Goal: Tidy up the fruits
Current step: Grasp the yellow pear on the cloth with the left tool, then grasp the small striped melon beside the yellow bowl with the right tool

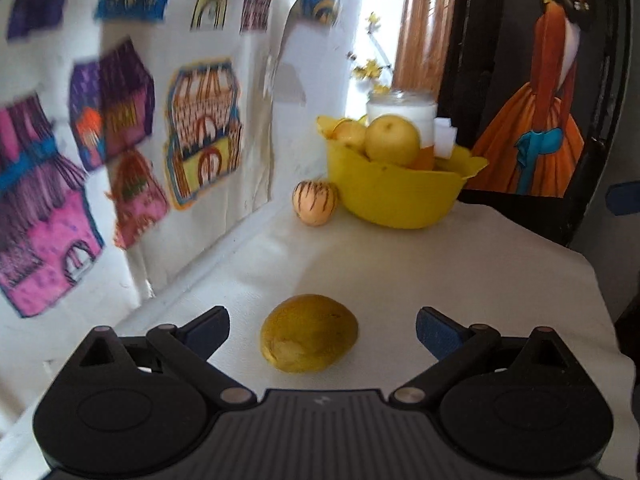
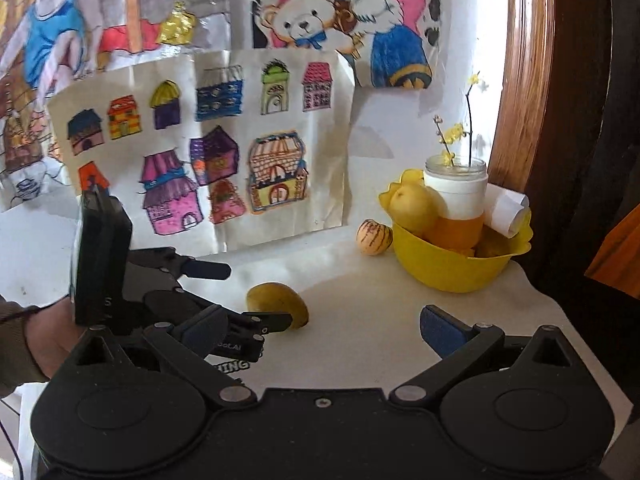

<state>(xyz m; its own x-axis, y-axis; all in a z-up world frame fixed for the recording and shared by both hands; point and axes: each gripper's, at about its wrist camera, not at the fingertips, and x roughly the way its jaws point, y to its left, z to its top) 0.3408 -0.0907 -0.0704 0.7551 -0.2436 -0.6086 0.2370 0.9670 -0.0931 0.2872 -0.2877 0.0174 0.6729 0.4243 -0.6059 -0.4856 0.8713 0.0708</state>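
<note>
Yellow mango [image 1: 309, 333] lies between my left gripper [image 1: 322, 330]'s wide-open, empty fingers; only my right gripper [image 2: 324, 326], equally open and empty, sees the teddy-bear drawing [image 2: 344, 20].

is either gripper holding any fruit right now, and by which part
Nothing is held. The left gripper is open, its fingers either side of the yellow fruit on the table without touching. The right gripper is open and empty.

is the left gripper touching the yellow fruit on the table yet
Apart. The left wrist view shows the left gripper with jaws wide open, and bare table visible on both sides of the yellow fruit.
</note>
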